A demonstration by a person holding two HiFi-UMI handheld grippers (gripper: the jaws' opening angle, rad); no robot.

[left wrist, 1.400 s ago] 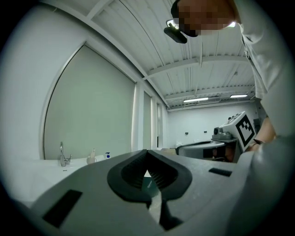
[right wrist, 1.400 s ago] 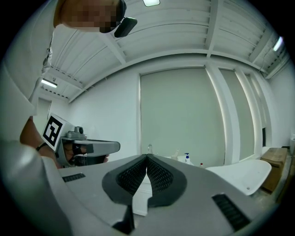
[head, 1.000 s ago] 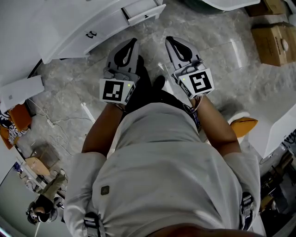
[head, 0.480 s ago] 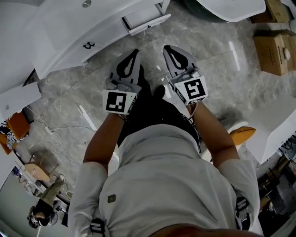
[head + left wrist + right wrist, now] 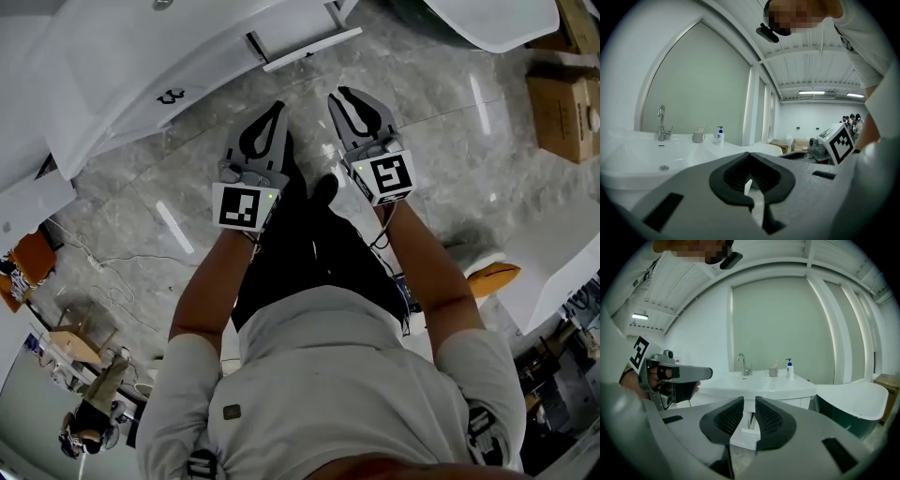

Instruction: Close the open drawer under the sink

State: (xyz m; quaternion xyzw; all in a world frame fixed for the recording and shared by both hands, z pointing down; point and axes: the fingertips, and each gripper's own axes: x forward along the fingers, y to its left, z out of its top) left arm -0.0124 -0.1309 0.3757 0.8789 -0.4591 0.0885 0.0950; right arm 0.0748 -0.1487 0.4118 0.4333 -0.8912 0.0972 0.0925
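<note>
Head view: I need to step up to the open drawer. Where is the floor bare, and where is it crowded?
Bare marble floor runs from the open drawer right to the cardboard box, and lies in front of the vanity at left. Crowded: cables and clutter at the lower left edge.

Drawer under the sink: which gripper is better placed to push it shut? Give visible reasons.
Probably right. The right gripper has the drawer dead ahead beyond its jaws, which have just been opening, empty. The left gripper faces the basin instead.
</note>
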